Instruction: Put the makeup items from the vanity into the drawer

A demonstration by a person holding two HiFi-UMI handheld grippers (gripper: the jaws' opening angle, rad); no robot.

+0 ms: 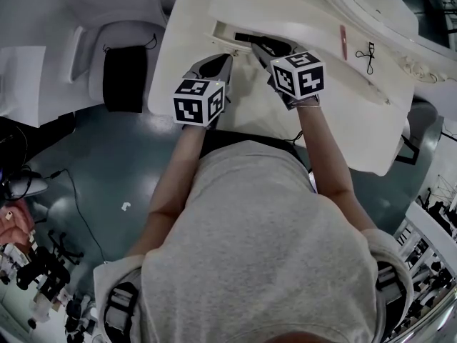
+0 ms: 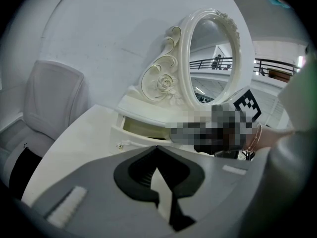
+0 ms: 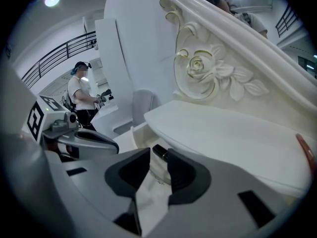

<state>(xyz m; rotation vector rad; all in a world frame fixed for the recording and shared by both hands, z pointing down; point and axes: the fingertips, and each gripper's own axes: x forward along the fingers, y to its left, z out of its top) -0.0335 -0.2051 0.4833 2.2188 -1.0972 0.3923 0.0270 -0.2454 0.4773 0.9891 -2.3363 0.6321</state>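
White drawer (image 1: 221,31) stands pulled out to take the makeup, so your right gripper (image 1: 263,48) hangs over it with jaws parted, the black tube (image 3: 159,151) lying inside just past their tips, while your left gripper (image 1: 224,61) waits beside it, clenched on nothing

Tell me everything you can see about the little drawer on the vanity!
The drawer is small and cream-white, looks like painted wood, and is pulled open under the vanity's raised shelf. Its inside looks pale yellowish. A tiny pull hangs on its front. The right gripper reaches over it, with a small black thing at its tips.
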